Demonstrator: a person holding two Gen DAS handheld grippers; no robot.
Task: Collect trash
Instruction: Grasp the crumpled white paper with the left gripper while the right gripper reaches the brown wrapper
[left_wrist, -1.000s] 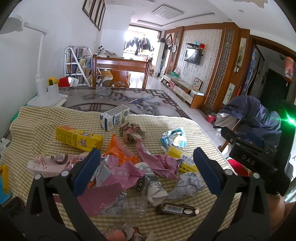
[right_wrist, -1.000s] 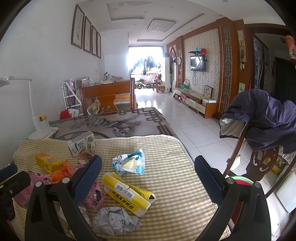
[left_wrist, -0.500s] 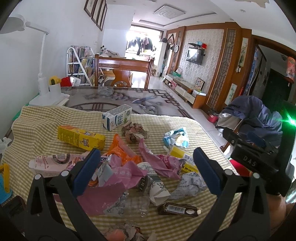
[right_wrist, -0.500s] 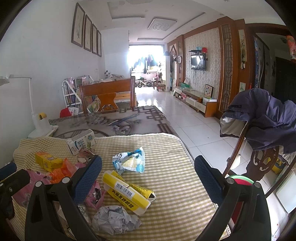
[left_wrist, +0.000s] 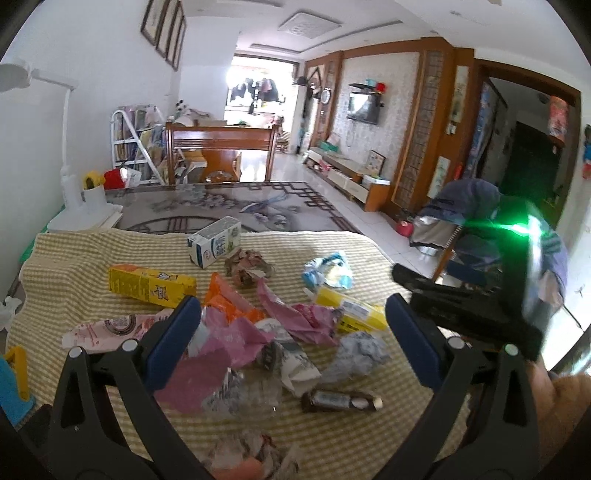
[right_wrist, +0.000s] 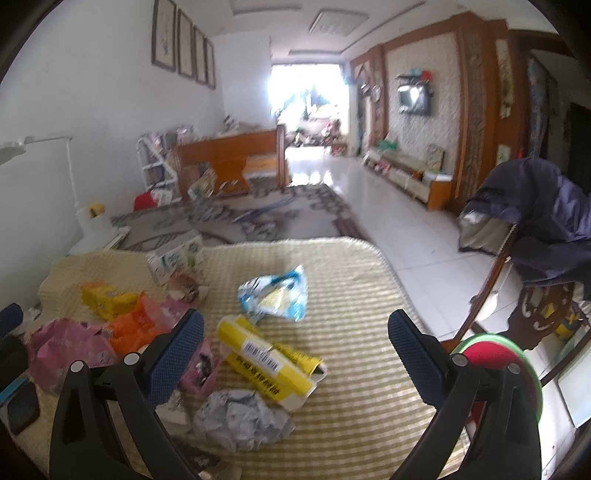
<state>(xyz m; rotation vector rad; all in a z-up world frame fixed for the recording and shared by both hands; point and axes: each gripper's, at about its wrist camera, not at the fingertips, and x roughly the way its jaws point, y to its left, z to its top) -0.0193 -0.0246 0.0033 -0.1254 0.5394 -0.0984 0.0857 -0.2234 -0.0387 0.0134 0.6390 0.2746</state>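
Trash lies scattered on a yellow checked tablecloth (left_wrist: 66, 258). In the left wrist view I see a milk carton (left_wrist: 214, 246), a yellow box (left_wrist: 151, 286), pink wrappers (left_wrist: 295, 314), a crumpled grey paper (left_wrist: 360, 350) and a dark small bottle (left_wrist: 341, 400). My left gripper (left_wrist: 291, 338) is open and empty above the pile. In the right wrist view a yellow box with a barcode (right_wrist: 267, 360), a blue-white wrapper (right_wrist: 275, 295) and crumpled grey paper (right_wrist: 242, 424) lie ahead. My right gripper (right_wrist: 295, 350) is open and empty above the yellow box.
A white desk lamp (left_wrist: 74, 199) stands at the table's far left. A chair with a dark jacket (right_wrist: 546, 229) stands right of the table. A red-green round thing (right_wrist: 498, 365) sits by the right edge. A phone (right_wrist: 22, 406) lies at the near left.
Both grippers have moved a little forward and down toward the trash. The right wrist view is blurred by motion. Both stay open.
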